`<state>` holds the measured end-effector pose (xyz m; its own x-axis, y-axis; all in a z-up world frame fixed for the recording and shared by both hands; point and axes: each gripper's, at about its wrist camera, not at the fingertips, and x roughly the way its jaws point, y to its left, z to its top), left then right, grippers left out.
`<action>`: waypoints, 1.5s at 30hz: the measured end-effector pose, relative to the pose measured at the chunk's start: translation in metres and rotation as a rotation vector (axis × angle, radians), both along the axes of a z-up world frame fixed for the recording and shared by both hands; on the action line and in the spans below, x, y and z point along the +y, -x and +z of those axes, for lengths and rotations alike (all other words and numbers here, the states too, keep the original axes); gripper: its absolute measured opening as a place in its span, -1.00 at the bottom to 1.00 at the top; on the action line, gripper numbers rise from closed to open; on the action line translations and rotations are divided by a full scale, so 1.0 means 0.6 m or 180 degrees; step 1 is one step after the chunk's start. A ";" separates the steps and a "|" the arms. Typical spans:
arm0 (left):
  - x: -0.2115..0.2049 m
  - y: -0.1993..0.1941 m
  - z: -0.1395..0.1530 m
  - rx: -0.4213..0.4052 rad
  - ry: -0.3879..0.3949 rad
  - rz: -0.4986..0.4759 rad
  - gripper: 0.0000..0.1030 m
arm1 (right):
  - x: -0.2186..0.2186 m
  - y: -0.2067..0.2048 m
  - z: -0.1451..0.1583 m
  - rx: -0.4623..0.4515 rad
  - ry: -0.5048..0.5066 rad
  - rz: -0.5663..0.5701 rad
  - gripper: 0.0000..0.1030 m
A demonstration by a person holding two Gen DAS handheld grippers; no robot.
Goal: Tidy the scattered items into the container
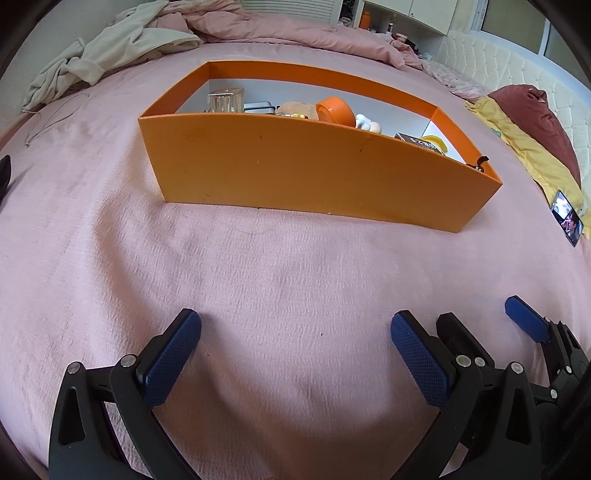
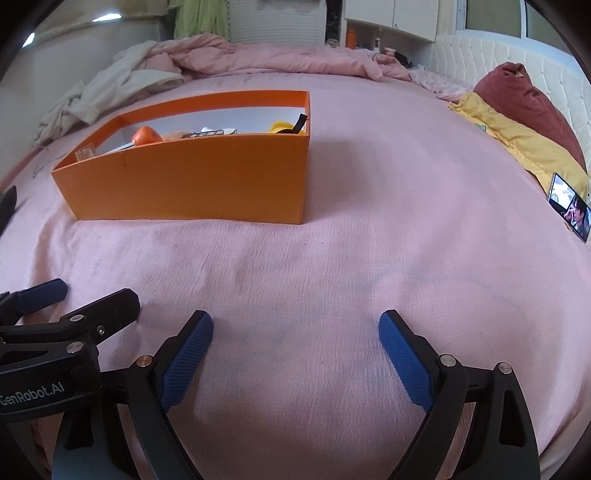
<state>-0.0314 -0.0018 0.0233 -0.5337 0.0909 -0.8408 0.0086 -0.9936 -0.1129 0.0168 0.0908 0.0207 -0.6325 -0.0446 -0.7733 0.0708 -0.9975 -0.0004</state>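
An orange box (image 1: 295, 173) stands on the pink bed ahead of both grippers; it also shows in the right wrist view (image 2: 207, 181). Inside it lie several items: a clear glass jar (image 1: 226, 100), an orange round lid (image 1: 334, 110), a white figure (image 1: 365, 123) and a yellow piece (image 1: 436, 142). My left gripper (image 1: 295, 328) is open and empty, low over the bedsheet. My right gripper (image 2: 295, 330) is open and empty, close to the right of the left one. Each shows in the other's view: the right gripper (image 1: 480, 321) and the left gripper (image 2: 85, 295).
A crumpled beige cloth (image 1: 110, 48) and a pink duvet (image 1: 295, 33) lie at the far side. A dark red pillow (image 2: 532, 107) and yellow cloth (image 2: 517, 144) lie at the right, with a lit phone (image 2: 570, 212) beside them. A padded headboard (image 2: 517, 55) rises behind.
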 end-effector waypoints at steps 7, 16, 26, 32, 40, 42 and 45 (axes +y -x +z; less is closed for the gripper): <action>0.000 0.001 -0.001 0.0004 0.0005 0.0005 0.99 | 0.000 0.000 -0.001 0.0002 -0.0002 0.0000 0.79; 0.000 -0.002 -0.003 0.0027 0.0051 0.0014 0.99 | -0.003 -0.001 0.002 0.0010 -0.0072 0.0002 0.80; -0.001 -0.001 -0.003 0.0026 0.0051 0.0012 0.99 | -0.004 -0.001 0.001 0.0010 -0.0072 0.0002 0.80; 0.001 -0.002 -0.003 0.0028 0.0053 0.0014 0.99 | -0.003 -0.002 0.001 0.0011 -0.0072 0.0002 0.80; 0.002 -0.002 -0.003 0.0028 0.0055 0.0020 0.99 | -0.004 -0.002 0.001 0.0011 -0.0075 0.0001 0.80; 0.002 -0.002 -0.003 0.0027 0.0056 0.0021 0.99 | -0.004 -0.002 0.001 0.0010 -0.0075 0.0000 0.80; -0.002 -0.003 -0.004 0.0027 0.0069 0.0015 0.99 | -0.005 -0.003 0.002 0.0018 -0.0105 -0.0003 0.81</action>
<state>-0.0296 -0.0028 0.0210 -0.5412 0.0703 -0.8380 0.0125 -0.9957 -0.0915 0.0185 0.0879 0.0219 -0.6370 -0.0185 -0.7706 0.0696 -0.9970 -0.0337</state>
